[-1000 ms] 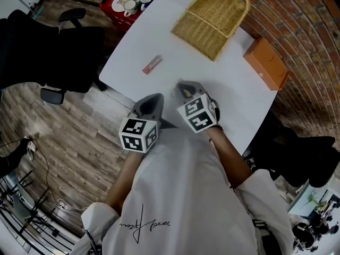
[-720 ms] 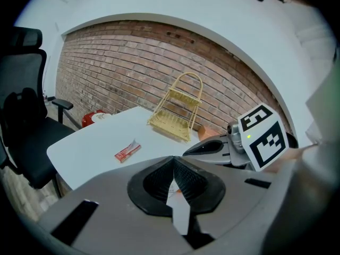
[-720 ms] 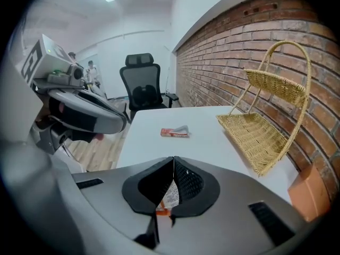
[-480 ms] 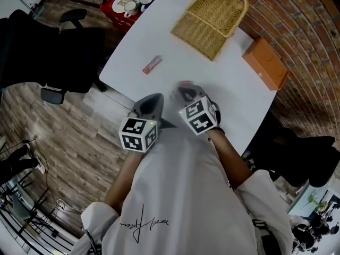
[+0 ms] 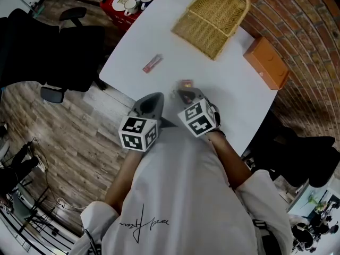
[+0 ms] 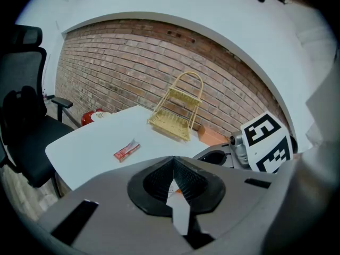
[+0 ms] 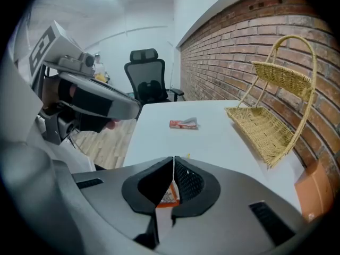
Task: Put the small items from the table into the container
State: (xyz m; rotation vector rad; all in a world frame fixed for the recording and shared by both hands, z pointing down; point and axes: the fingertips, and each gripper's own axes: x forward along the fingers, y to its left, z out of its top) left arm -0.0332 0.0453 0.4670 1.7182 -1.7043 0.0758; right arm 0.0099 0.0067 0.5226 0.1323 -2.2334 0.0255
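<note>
The desk (image 5: pixel 159 33) carries the work. The wicker basket (image 5: pixel 212 15), taken to be the container, lies at its far edge near the brick wall, open side up, so items can be dropped in from above.

The left hand-held gripper (image 6: pixel 173 166) has its jaws together with nothing between them. It waits near the desk's near edge, apparently in reserve.

The right hand-held gripper (image 7: pixel 173 166) is clamped on a small orange packet (image 7: pixel 169 194), just above the desk, well short of the basket. The packet juts forward past the tips; its long axis cannot be told.

A red sachet (image 5: pixel 152 64) lies flat, untouched. Its long axis runs diagonally, roughly toward the basket.
</note>
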